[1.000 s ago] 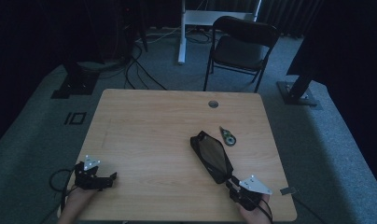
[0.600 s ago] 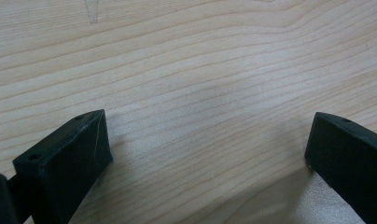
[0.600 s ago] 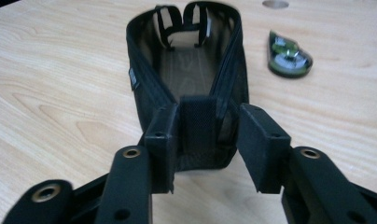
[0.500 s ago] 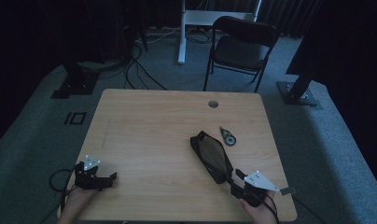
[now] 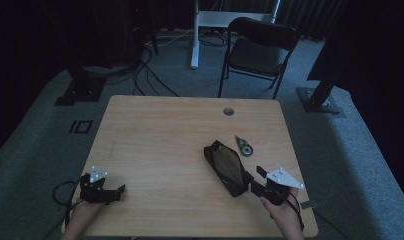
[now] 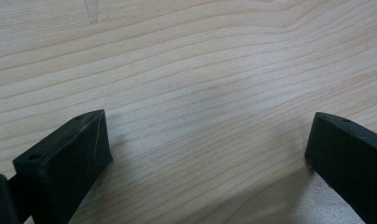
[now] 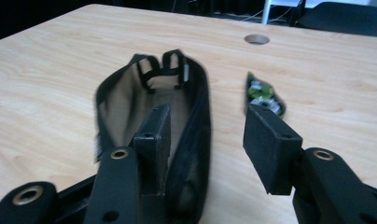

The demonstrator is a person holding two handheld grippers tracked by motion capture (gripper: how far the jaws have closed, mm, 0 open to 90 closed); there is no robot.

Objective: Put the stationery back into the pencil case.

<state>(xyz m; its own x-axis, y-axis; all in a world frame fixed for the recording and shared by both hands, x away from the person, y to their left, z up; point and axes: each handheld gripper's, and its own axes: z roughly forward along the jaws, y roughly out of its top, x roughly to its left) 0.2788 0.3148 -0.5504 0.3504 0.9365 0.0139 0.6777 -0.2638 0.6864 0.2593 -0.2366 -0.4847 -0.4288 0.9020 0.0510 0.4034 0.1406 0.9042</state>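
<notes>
Your right tongs (image 5: 253,181) are letting go of the black pouch (image 5: 226,166)
Their jaws are spreading apart and lifting off its near end; your left tongs (image 5: 121,190) are resting apart on the counter (image 5: 165,135), idle

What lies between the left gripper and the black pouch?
Only bare wooden table, as the high view shows: nothing sits between the left gripper and the black pouch.

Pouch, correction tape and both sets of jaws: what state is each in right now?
Black pouch: lying flat on the table, mouth open, inside looks empty.
Correction tape: lying on the table beside the pouch, apart from it.
Right gripper: jaws have just been opening; they straddle the pouch's near wall, pads off it.
Left gripper: jaws open, nothing between them.
</notes>
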